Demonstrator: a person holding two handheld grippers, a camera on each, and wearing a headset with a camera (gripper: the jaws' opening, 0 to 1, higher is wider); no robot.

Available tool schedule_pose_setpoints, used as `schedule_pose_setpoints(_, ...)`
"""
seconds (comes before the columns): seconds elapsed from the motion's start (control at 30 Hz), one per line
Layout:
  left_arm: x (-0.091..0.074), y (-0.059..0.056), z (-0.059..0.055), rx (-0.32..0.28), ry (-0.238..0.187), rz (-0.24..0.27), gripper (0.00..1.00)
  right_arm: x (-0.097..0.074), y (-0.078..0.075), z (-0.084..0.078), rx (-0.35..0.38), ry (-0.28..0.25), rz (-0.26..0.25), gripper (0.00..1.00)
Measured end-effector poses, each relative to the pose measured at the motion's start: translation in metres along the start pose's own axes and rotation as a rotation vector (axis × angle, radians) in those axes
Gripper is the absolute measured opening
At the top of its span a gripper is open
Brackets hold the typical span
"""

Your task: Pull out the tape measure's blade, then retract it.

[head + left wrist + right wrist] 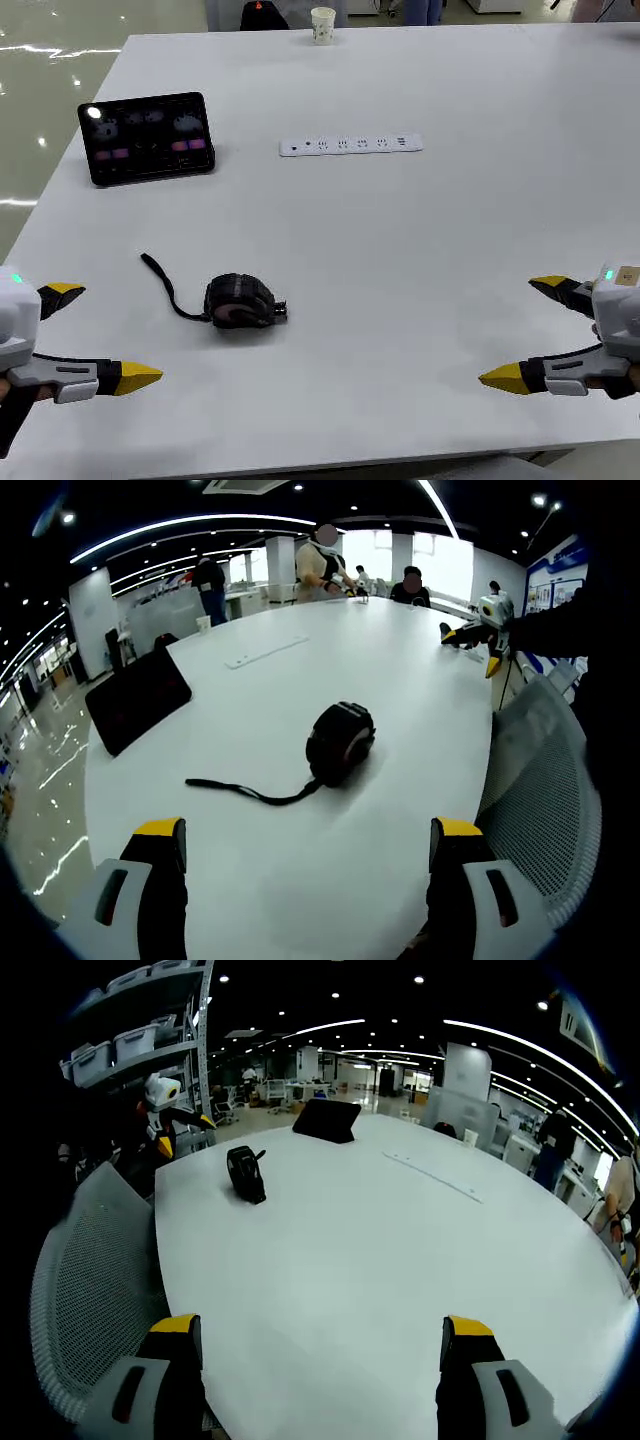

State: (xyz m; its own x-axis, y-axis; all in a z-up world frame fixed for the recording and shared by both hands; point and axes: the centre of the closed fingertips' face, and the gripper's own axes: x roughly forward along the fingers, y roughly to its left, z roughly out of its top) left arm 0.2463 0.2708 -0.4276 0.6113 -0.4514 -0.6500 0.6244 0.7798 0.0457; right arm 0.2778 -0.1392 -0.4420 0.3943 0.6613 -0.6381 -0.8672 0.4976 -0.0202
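Hovering over the near left corner of a white table [400,250], the left gripper [115,332] has its two yellow-tipped jaws wide apart and holds nothing. The right gripper [510,330] hovers over the near right corner, its jaws also wide apart and empty. The two grippers are well apart from each other, pointing inward across the table.

Between them, much nearer the left gripper, a black tape measure [240,300] rests on the table. Neither gripper touches it. In the left gripper view it lies ahead of the open jaws, roughly centred between them. In the right gripper view it looks small and sits far off to the left. A thin black wrist strap [160,280] trails from the case toward the far left and lies loosely on the table. A small metal tab shows at the right side of the case.

Further back on the left, a dark tablet [147,137] stands propped at a tilt, its screen showing dim purple and grey shapes. To its right, near the middle of the table, a long white power strip [350,145] lies flat. At the far edge a paper cup [323,25] stands upright.

A grey mesh chair back [540,770] sits at the near side of the table. Several people [325,565] stand beyond the far end.
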Motion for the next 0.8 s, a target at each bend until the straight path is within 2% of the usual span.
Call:
schedule_pose_setpoints(0.17, 0.008, -0.003, 0.006, 0.052, 0.024, -0.056, 0.98, 0.011, 0.001, 0.011, -0.010, -0.012, 0.022, 0.99)
schedule_pose_setpoints(0.27, 0.015, -0.006, 0.012, 0.114, 0.041, -0.097, 0.97, 0.019, 0.004, 0.019, -0.021, -0.019, 0.046, 0.99)
schedule_pose_setpoints(0.43, 0.032, -0.013, 0.026, 0.273, 0.084, -0.180, 0.95, 0.039, 0.011, 0.033, -0.062, -0.025, 0.098, 0.99)
schedule_pose_setpoints(0.57, 0.044, -0.017, 0.036, 0.336, 0.110, -0.218, 0.91, 0.053, 0.012, 0.040, -0.073, -0.023, 0.114, 0.99)
schedule_pose_setpoints(0.67, 0.054, -0.022, 0.042, 0.370, 0.136, -0.246, 0.91, 0.062, 0.020, 0.046, -0.096, -0.026, 0.153, 0.99)
schedule_pose_setpoints(0.73, 0.061, -0.026, 0.046, 0.427, 0.155, -0.264, 0.88, 0.069, 0.020, 0.051, -0.112, -0.023, 0.169, 0.99)
schedule_pose_setpoints(0.8, 0.069, -0.029, 0.048, 0.452, 0.182, -0.278, 0.85, 0.078, 0.023, 0.055, -0.128, -0.019, 0.187, 0.99)
